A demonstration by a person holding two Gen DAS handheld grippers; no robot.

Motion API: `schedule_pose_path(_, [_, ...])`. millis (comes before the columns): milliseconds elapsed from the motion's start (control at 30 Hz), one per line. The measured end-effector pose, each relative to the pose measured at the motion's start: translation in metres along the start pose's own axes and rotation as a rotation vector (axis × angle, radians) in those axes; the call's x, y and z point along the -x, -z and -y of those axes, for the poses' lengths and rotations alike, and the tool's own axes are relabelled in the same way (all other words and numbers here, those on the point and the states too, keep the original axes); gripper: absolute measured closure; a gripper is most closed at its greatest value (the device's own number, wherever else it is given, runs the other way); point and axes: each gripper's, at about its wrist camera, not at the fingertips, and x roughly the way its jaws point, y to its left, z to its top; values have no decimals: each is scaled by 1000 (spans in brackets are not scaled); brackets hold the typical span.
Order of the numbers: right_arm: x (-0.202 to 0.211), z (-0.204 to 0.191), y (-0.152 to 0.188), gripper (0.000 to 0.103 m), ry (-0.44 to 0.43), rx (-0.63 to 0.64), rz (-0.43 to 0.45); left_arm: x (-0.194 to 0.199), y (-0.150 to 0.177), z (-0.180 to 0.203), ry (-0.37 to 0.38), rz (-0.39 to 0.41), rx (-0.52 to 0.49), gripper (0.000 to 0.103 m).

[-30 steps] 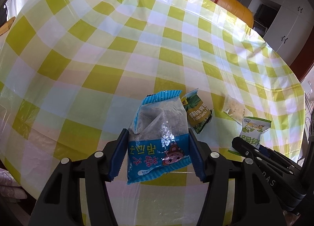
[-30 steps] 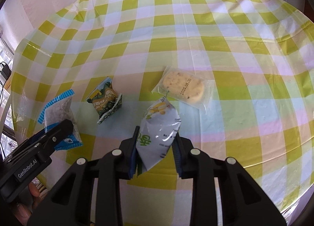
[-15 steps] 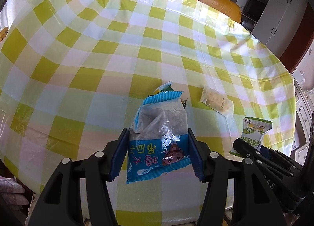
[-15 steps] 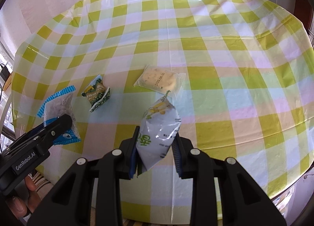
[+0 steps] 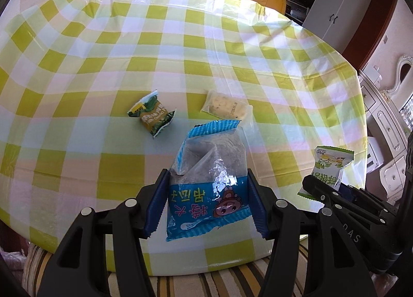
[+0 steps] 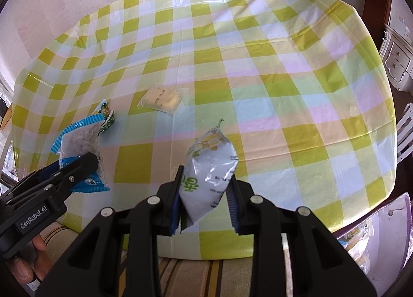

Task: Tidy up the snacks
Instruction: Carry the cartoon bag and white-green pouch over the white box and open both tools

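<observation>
**A:** Where are my claws at right now?

**B:** Both tilt steeply down over the near edge of the tabletop [image 5: 77, 69]. My left claw [image 5: 206, 202] is pinching the blue snack bag [image 5: 209, 180] by its sides, held clear above the checked cloth. My right claw [image 6: 205, 205] is clamped on the white-and-green snack pouch [image 6: 210, 167], also lifted off the surface. A hand [image 6: 28, 266] shows under the left claw in the right wrist view.

**A:** How many snacks total?

**B:** I count four: two in the claws, two lying on the tabletop. The dark green packet [image 5: 152, 115] and the clear cracker packet [image 5: 225, 106] sit near each other but apart, around the middle of the cloth.

**A:** Anything different from a second ago?

**B:** Yeah, both claws have pulled back toward the near edge with their bags. I see way more cloth now, plus the striped cushion [image 5: 232, 279] below. The green packet was partly hidden behind the blue bag half a second ago; now it's in plain view. Grips look the same.
</observation>
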Motion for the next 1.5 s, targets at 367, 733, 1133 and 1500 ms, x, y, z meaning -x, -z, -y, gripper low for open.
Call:
schedule_pose_path(367, [26, 65, 19, 73, 49, -94, 17, -8, 15, 69, 84, -54, -127, 47])
schedule_pose_path(733, [46, 133, 47, 73, 132, -189, 17, -15, 34, 145, 178, -112, -270, 47])
schedule_pose_path(1133, [62, 208, 82, 73, 230, -308, 6, -28, 58, 215, 275, -194, -392, 47])
schedule_pose_path(1500, [75, 260, 105, 72, 298, -406, 5, -39, 84, 265, 348, -274, -486, 47])
